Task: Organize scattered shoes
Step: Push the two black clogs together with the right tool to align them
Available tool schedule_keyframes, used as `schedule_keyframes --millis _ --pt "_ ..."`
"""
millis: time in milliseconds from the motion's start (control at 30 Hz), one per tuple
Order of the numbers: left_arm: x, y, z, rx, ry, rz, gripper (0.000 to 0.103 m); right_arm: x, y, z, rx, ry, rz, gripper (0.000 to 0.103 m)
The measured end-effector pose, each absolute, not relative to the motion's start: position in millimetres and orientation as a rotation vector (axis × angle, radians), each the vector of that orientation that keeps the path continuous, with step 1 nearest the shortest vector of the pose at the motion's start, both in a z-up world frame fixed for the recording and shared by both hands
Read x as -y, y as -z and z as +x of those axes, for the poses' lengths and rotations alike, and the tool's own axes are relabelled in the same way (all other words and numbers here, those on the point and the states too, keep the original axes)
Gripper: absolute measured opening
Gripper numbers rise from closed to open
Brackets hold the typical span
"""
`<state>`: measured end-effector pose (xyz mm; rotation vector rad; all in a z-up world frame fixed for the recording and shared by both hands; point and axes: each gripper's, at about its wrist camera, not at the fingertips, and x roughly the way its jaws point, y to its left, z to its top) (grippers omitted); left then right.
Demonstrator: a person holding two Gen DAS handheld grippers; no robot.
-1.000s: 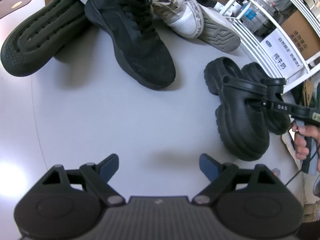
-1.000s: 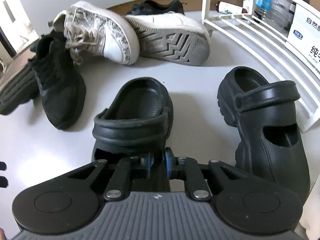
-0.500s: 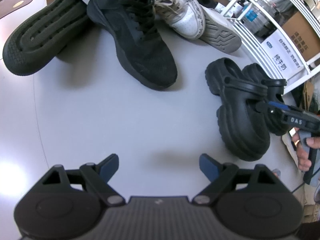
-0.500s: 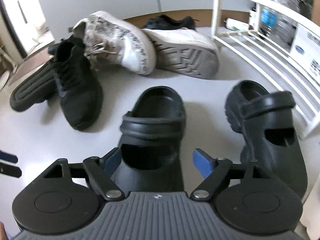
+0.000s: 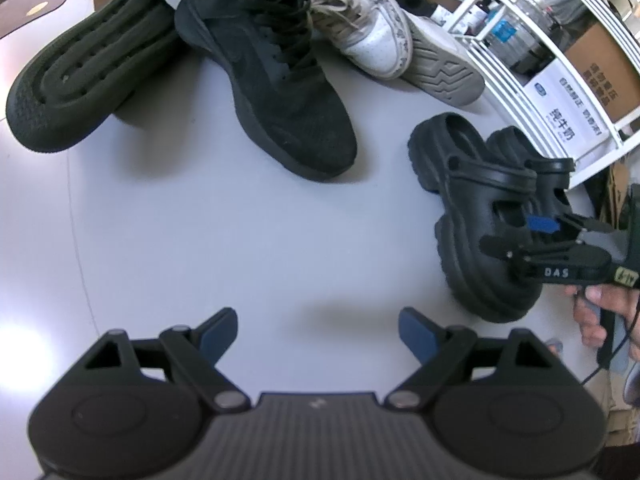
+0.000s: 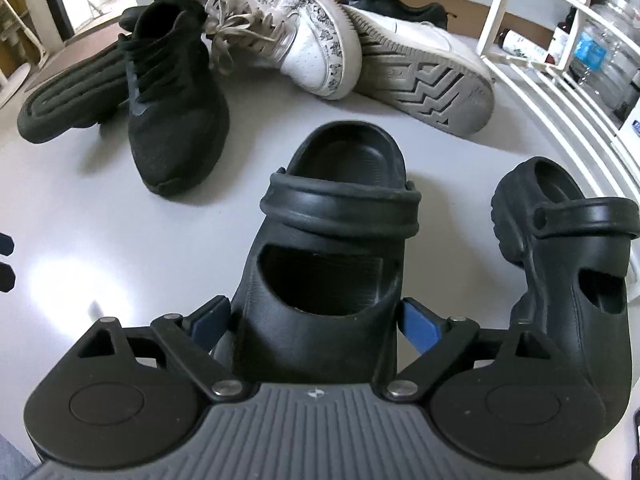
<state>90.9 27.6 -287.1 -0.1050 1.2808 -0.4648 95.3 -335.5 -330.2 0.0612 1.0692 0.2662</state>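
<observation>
The right tool (image 6: 316,318) has just been spreading its jaws, and the left clog (image 6: 332,264) stands between the pads, no longer pinched; draw back carelessly and a pad could catch its toe and skew the pair. The left tool (image 5: 318,330) hangs spread over bare desk (image 5: 240,240), holding nothing. Both clogs, chunky black rubber with heel straps, stand side by side near the desk's right edge beside the white rack (image 5: 560,92); the sneakers (image 5: 264,68) lie jumbled at the far edge.

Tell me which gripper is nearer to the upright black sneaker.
Left. The left gripper hangs open over bare table in front of the black sneaker's toe; the right gripper straddles a black clog farther off.
</observation>
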Motion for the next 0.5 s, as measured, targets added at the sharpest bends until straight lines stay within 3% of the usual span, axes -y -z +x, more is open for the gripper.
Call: schedule_keyframes --millis 500 --pt "-25.6 285.9 98.0 -1.274 0.468 -0.095 0.089 379.7 330.4 98.8 -1.060 -0.274 -0.012 0.088"
